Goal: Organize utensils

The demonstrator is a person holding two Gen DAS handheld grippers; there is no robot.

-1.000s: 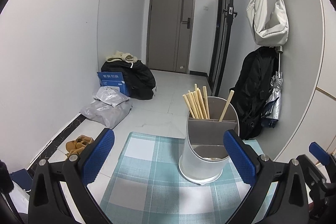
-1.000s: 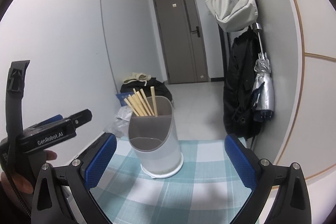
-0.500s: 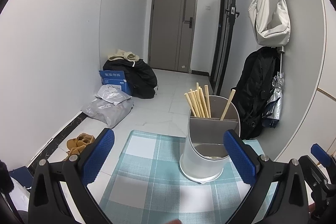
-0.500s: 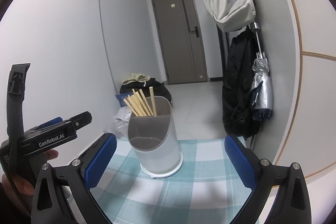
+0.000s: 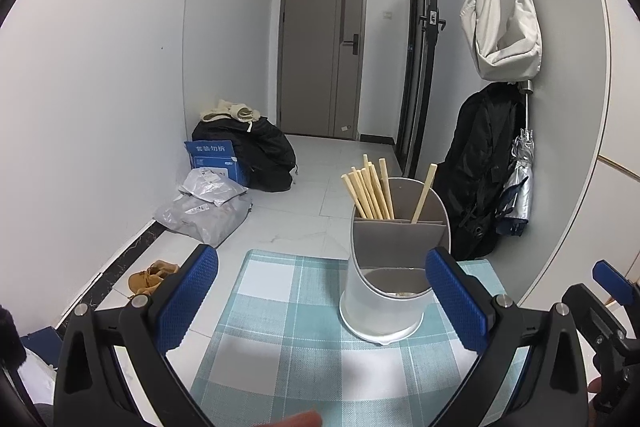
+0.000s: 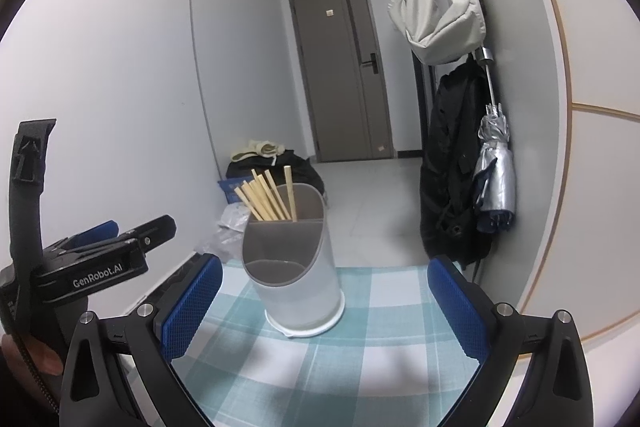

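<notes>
Barely anything shifts since the earlier frames: both views drift a touch, and a blurred fingertip edges in at the near rim of the left view. Nearest, the left gripper spreads wide and holds nothing; the right gripper gapes the same, empty. Between their pads stands the utensil holder on the checked cloth, upright. Chopsticks bunch in its far left compartment, and one single chopstick leans in the far right. Looks nearly finished, though the near compartment's contents are hard to make out, and the table's near edge is cut off.
</notes>
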